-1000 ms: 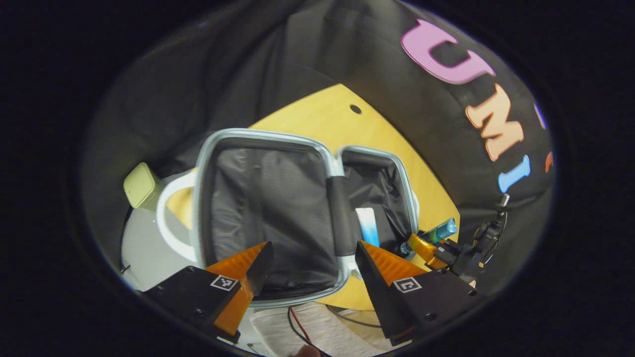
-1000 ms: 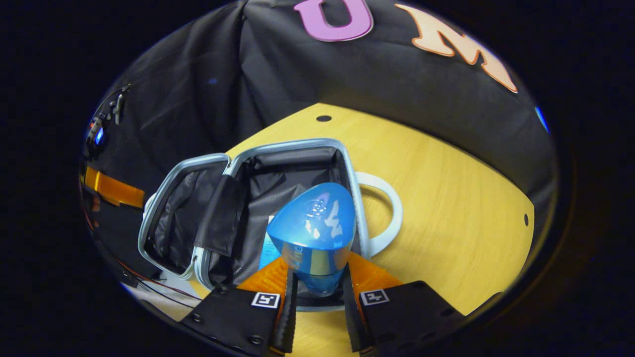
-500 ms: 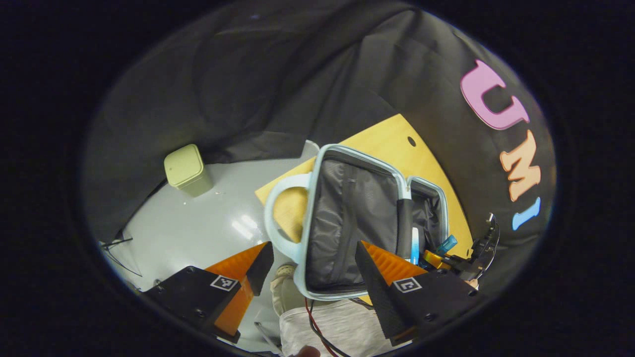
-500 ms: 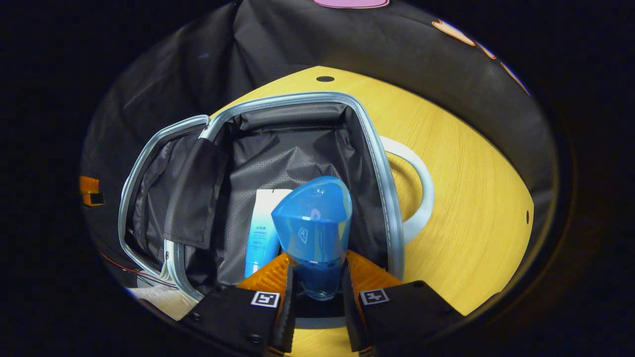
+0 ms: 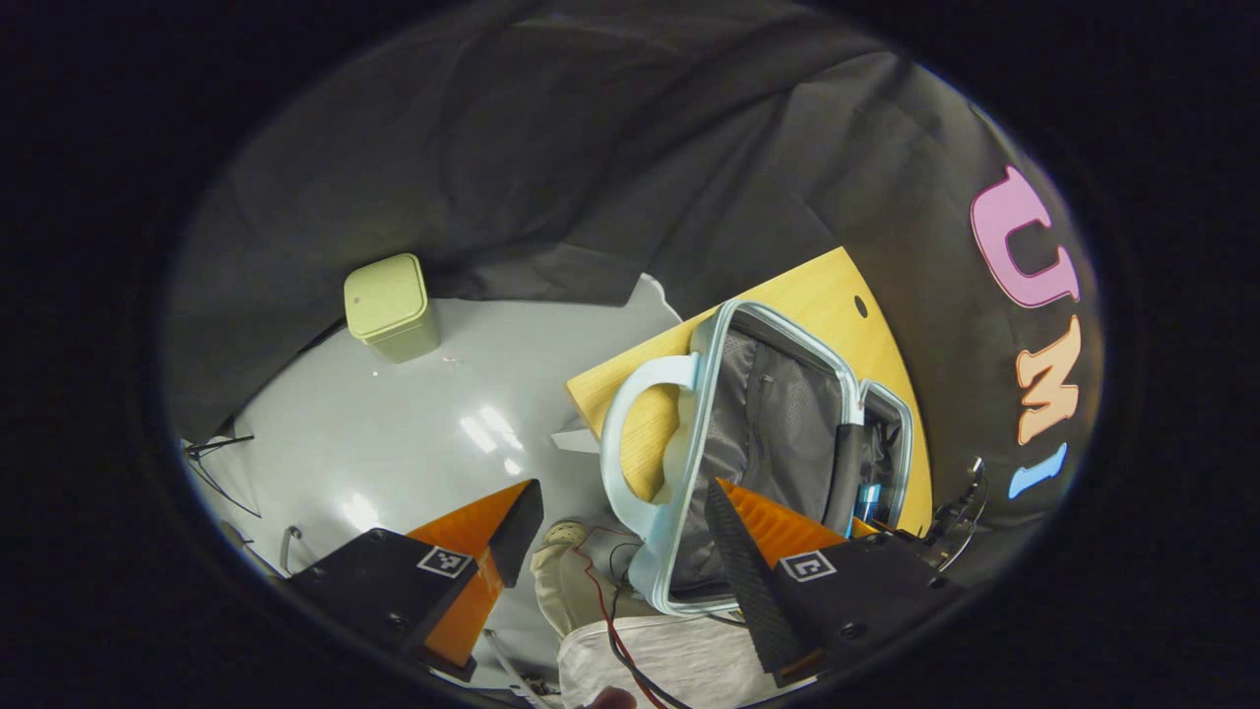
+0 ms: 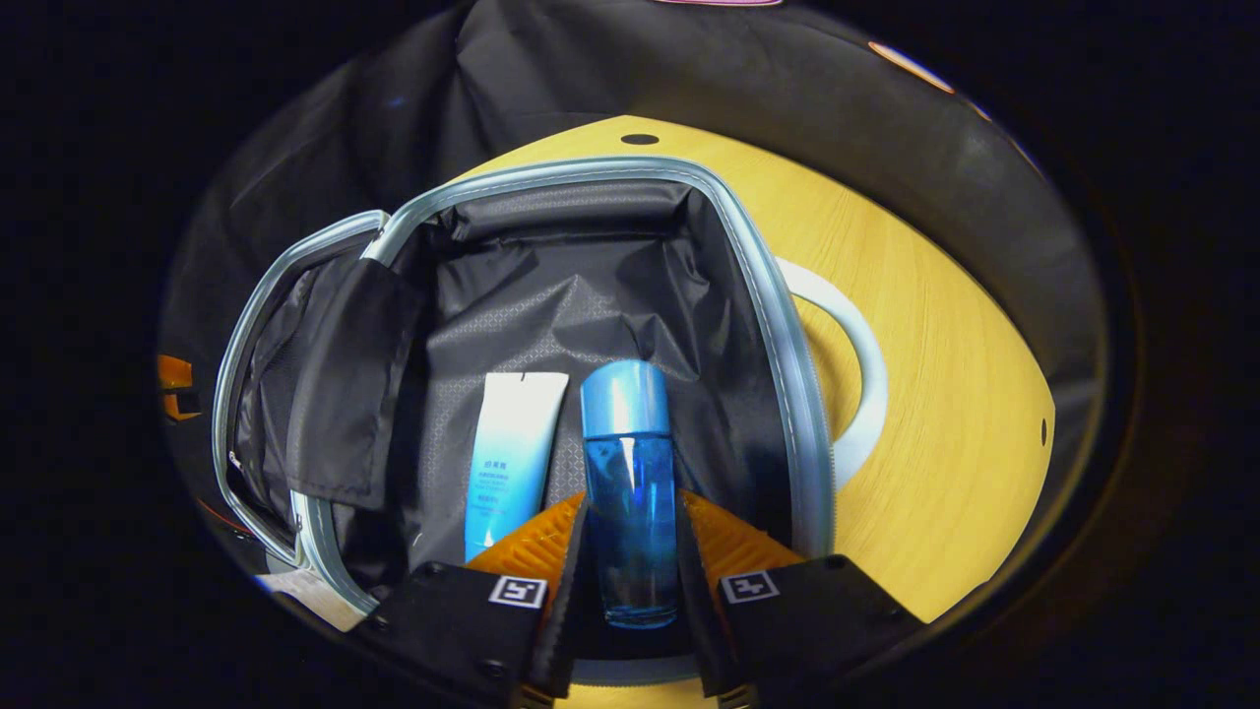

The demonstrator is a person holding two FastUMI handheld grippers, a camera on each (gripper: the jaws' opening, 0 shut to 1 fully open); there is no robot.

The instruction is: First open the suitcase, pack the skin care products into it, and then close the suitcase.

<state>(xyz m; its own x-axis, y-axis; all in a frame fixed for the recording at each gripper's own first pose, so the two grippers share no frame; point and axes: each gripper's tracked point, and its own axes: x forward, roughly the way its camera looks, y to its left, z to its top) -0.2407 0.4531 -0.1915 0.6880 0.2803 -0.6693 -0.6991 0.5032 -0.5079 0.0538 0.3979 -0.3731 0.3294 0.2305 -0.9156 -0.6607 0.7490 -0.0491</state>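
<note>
In the right gripper view, the right gripper (image 6: 630,551) is clamped on a blue bottle (image 6: 630,492), a finger pressing each side of it. The bottle lies lengthwise over the open suitcase (image 6: 768,295), cap pointing toward the case's far wall, in the half nearer the table's right edge. Just beside it on the dark lining lies a white-and-blue tube (image 6: 507,453), parallel to the bottle. The suitcase sits opened flat on the yellow table (image 6: 935,345), its white handle (image 6: 861,364) resting on the tabletop.

In the left gripper view, the left gripper (image 5: 620,537) has its fingers wide apart, holding nothing, off the table's near-left corner. Beyond it show the suitcase (image 5: 778,414), the grey floor (image 5: 394,433) and a small green bin (image 5: 389,305) by the cloth wall.
</note>
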